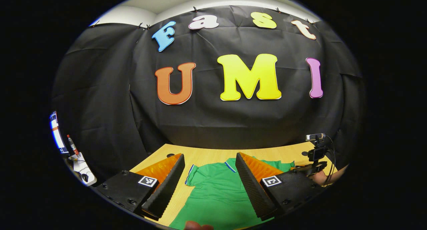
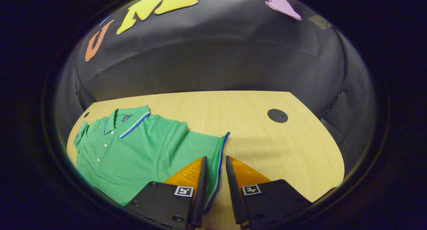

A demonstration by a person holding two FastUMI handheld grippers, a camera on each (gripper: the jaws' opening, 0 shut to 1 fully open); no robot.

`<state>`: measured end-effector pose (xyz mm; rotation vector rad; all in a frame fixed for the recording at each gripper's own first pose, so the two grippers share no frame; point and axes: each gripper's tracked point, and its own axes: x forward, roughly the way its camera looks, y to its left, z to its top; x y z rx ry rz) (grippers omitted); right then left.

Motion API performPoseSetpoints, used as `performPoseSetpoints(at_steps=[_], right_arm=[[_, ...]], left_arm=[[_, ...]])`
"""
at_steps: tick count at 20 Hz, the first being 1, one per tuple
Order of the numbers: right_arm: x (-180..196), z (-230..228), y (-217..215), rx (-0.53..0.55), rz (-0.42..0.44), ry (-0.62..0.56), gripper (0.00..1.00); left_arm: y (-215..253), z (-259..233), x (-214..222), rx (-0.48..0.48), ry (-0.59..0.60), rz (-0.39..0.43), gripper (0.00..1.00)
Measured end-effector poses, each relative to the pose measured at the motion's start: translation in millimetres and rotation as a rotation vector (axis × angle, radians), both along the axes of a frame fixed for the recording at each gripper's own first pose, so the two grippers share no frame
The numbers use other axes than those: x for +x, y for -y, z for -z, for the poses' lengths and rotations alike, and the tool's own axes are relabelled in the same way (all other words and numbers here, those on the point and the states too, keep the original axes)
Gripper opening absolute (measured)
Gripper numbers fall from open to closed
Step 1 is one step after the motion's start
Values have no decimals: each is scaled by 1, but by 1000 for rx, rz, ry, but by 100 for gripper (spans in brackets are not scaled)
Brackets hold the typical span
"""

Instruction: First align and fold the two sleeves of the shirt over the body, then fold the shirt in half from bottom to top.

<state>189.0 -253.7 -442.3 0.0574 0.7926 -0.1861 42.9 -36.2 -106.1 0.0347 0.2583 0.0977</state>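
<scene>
A green polo shirt [image 2: 133, 150] with blue-and-white trim lies flat on the wooden table [image 2: 267, 146], collar [image 2: 128, 121] toward the booth wall. Its right sleeve [image 2: 200, 146] spreads out sideways. My right gripper [image 2: 216, 158] is low over that sleeve's cuff; its jaws stand a narrow gap apart, with the trimmed hem running between them and table showing in the gap. In the left gripper view, my left gripper [image 1: 209, 155] hovers wide open above the shirt [image 1: 217, 190], nothing between its fingers. The right gripper's body [image 1: 315, 156] shows farther off at the right.
A round black cable cap [image 2: 277, 116] sits in the table at the far right. A hand [image 1: 328, 176] holds the far gripper. Off the table's left edge stand a bottle [image 1: 72, 146], a screen [image 1: 56, 133] and a white power strip [image 1: 83, 171].
</scene>
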Motion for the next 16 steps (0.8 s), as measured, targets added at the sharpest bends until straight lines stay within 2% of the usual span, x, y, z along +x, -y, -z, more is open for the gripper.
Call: performPoseSetpoints(at_steps=[3,8,11,16], right_arm=[[3,1,-1,16,14,5,7],[2,-7,0,65,31,6,3],[1,-24,3,106,57,28,3],[7,-55,-8,138,51,63,1]], left_arm=[[-1,1,-3,-4,-6,-7,98],[-9,-6,-6,24,3,-22,98],[-16,0,-8,12,-6,-36,98],[-25,4,-14,-27,-16,-71,98]])
